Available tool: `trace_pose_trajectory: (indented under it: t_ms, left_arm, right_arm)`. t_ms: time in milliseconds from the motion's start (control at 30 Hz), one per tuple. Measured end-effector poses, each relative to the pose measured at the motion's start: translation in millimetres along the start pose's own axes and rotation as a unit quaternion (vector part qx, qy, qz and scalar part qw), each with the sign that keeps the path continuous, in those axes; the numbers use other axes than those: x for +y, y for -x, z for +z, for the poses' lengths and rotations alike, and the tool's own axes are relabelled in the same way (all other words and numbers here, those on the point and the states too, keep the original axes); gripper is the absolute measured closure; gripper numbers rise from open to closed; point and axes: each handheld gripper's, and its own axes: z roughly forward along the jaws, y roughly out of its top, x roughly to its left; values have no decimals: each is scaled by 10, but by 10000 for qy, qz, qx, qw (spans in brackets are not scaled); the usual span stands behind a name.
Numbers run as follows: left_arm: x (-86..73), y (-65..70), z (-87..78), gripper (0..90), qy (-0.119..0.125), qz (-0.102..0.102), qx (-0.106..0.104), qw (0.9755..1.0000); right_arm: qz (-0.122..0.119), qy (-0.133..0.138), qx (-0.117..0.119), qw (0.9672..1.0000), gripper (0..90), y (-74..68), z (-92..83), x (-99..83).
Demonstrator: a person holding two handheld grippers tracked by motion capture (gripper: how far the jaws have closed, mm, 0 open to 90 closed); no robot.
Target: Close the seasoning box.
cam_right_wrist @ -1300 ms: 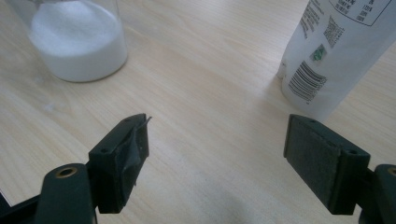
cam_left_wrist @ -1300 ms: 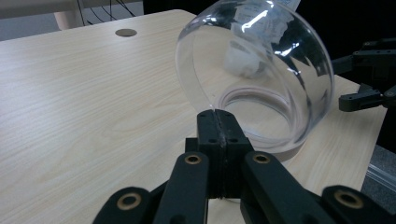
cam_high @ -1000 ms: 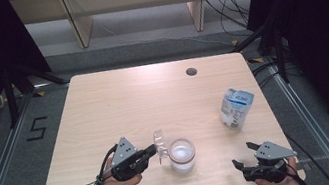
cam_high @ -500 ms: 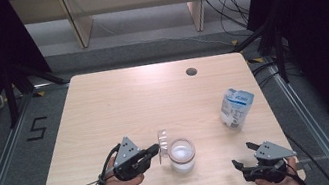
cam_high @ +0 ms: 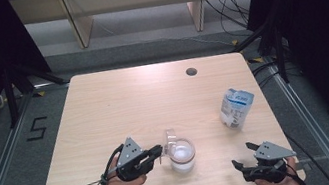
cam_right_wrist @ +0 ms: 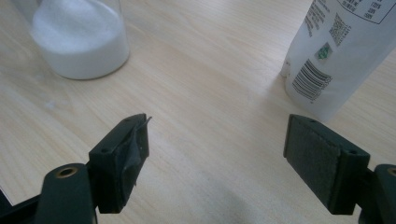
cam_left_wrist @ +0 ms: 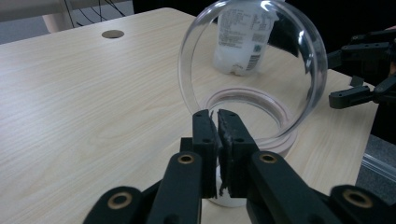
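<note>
1. I sit at a pale wooden table [cam_high: 119, 105]; my forearms come in from its near edge, and each hand holds a pair of black two-jaw tongs.

2. My left tongs [cam_high: 158, 150] lie low over the near-left part of the table, pointing right toward a clear jar [cam_high: 182, 154].

3. The jar stands near the front edge, about midway across. It holds white powder, and its round clear lid [cam_high: 170, 139] stands up on edge at the jar's left rim, hinged open.

4. In the left gripper view, my left tongs [cam_left_wrist: 217, 122] have their jaws nearly together, with only a thin slit between the pads. The jaws have just been easing apart. The tips sit right at the lower edge of the lid [cam_left_wrist: 250, 70]; I cannot tell whether the pads still touch it.

5. Through that lid I see the jar's [cam_left_wrist: 254, 119] pinkish rim, and beyond it a white pouch [cam_left_wrist: 240, 37].

6. My right tongs [cam_high: 245, 156] rest at the near-right corner, well apart from the jar, with jaws spread wide and nothing between them.

7. In the right gripper view, those right tongs [cam_right_wrist: 217, 149] frame bare tabletop. The jar [cam_right_wrist: 79, 39] of white powder is at upper left, and the pouch [cam_right_wrist: 336, 56], printed with a barcode, stands at upper right.

8. From above, the pouch [cam_high: 236, 107] stands upright near the right edge, beyond my right hand.

9. A small dark round hole [cam_high: 191, 71] sits in the far side of the table.
</note>
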Motion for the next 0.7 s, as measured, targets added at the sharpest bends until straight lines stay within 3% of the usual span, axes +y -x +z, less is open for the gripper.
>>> trace_pose_trajectory:
  t_ms: [267,300,333,367,433,567,700]
  left_arm:
    - [7,17,-25,585,56,-259,-195,9995]
    - [2,37,-27,558,62,-362,-207,9991]
    - [2,35,-31,520,58,-291,-211,9993]
    - [-3,37,-31,483,75,-352,-243,9991]
    - [-10,50,-44,417,19,-505,-196,9985]
    - [-38,67,-57,339,1,-687,-222,9974]
    - [-63,66,-82,297,-61,-625,-202,9978]
  right_arm:
    - [92,-45,37,9999,229,-9,-2,-2]
    - [95,-46,38,9999,229,-9,-2,-2]
    - [94,-43,35,9999,229,-8,-2,-2]
    - [215,-79,28,9997,229,-25,-9,-3]
    - [156,-23,91,9998,228,-11,2,-2]
    - [111,6,54,9999,221,-6,5,-1]
    - [96,22,20,9999,221,4,-3,2]
